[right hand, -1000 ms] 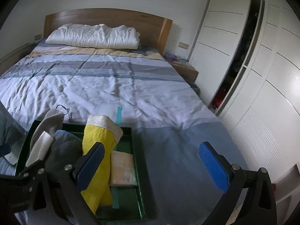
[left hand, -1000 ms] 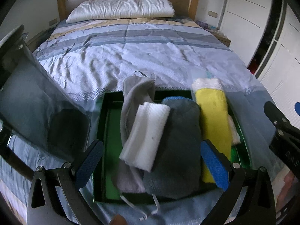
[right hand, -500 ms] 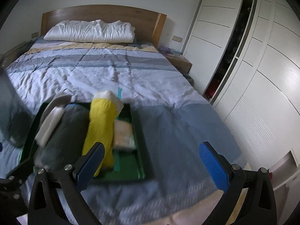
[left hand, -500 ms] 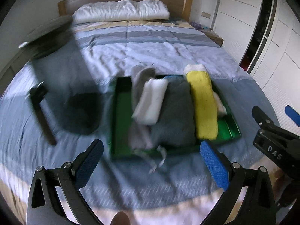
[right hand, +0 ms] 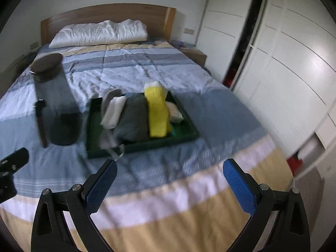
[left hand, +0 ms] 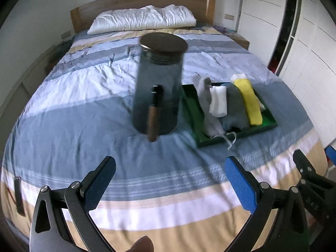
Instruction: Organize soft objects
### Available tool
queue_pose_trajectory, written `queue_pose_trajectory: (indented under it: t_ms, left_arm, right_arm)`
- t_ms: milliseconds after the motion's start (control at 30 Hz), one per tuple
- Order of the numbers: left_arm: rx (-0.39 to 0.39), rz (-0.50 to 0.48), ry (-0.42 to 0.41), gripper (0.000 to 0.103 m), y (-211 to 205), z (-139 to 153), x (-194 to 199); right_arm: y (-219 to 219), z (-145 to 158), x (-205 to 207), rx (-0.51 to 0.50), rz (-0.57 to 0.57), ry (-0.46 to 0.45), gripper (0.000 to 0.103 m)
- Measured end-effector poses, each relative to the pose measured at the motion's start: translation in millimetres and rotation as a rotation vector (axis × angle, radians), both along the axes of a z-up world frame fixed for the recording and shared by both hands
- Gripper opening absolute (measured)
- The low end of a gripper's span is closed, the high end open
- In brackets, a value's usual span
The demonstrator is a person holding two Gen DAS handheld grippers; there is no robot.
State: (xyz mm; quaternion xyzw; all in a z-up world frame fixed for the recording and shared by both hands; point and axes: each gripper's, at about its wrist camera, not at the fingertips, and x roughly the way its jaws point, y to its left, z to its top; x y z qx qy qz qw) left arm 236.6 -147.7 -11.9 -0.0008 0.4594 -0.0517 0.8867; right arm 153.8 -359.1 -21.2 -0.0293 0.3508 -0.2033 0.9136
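Folded soft cloths, yellow towel (left hand: 251, 103) among them, packed in a dark green rectangular tray (left hand: 266, 127) on the striped bed quilt (left hand: 84, 113). Beside it, tall smoky glass lidded jar (left hand: 159, 88). Left gripper (left hand: 170, 185) and right gripper (right hand: 168, 187) spread wide, empty, above the bed's foot.

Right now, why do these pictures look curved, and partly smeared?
Both views are fisheye, so the bed bulges and the wardrobe bows. In the left wrist view the dark jar is smeared; in the right wrist view the green tray and jar are soft, apparently from motion. Corners are dark.
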Motion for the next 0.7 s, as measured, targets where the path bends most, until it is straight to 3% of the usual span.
queue_pose_trajectory:
  t_ms: [100, 300, 467, 700]
  left_arm:
    - [-0.024, -0.033, 0.011, 0.101, 27.6, 11.7, -10.8]
    - [-0.009, 0.020, -0.026, 0.101, 49.4, 13.7, -32.1]
    - [0.008, 0.064, -0.054, 0.101, 35.8, 16.9, -54.3]
    - [0.011, 0.102, -0.021, 0.101, 19.0, 6.6, -76.4]
  right_arm:
    - [40.2, 19.3, -21.9, -0.011, -0.019, 0.011, 0.103]
    - [80.6, 26.8, -39.8, -0.007, 0.054, -0.008, 0.103]
    - [72.9, 28.2, -52.6, -0.024, 0.112, -0.004, 0.103]
    - [58.5, 22.1, -77.5, -0.023, 0.137, -0.001, 0.103]
